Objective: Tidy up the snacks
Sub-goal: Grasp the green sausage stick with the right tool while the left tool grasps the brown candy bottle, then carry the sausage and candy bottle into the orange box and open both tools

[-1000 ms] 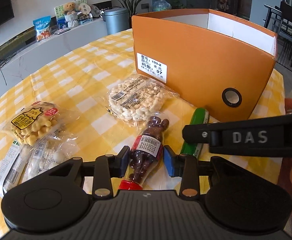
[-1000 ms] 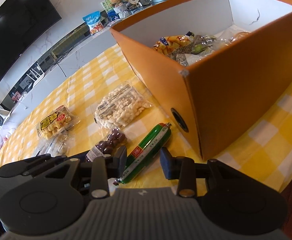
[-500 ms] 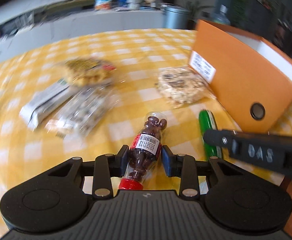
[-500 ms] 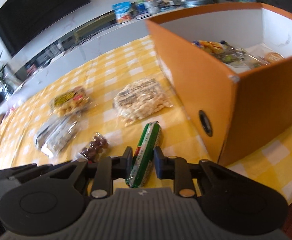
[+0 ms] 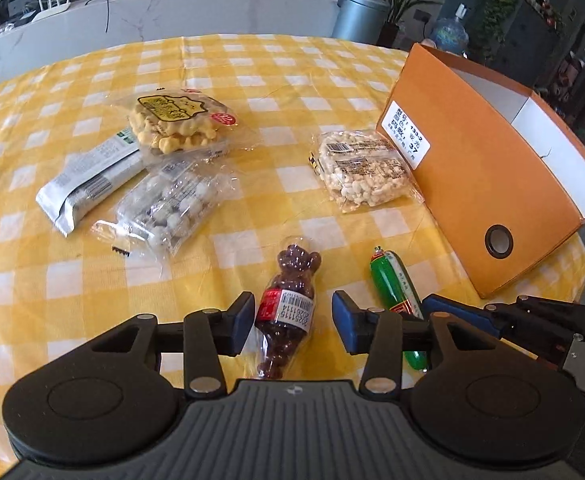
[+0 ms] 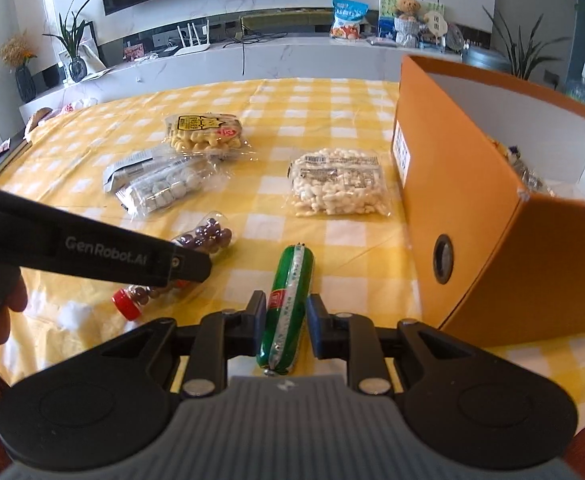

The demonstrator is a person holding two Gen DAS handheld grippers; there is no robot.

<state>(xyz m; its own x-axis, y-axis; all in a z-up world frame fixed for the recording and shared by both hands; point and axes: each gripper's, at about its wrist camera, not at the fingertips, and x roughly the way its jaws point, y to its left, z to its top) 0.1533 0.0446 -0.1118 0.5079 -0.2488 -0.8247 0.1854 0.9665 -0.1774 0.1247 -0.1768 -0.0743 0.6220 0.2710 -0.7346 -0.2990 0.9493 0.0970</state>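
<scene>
Left gripper (image 5: 292,316) fingers opening around the bear-shaped chocolate bottle (image 5: 288,312), not gripping. Right gripper (image 6: 286,316) is clamping the green sausage (image 6: 288,308). Orange box (image 6: 472,216) at 2 o'clock partly filled; six snacks remaining on worktop (image 5: 292,80).

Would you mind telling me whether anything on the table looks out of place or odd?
One small oddity: a tiny black comb-like scrap lies loose on the yellow checked cloth, beside the clear bag of white sweets. No spill shows.

Bright, even daylight fills both views. Soft glare sits on the clear snack wrappers beside the orange box (image 5: 488,184). Focus is sharp; fisheye bending curves everything beyond that box.
</scene>
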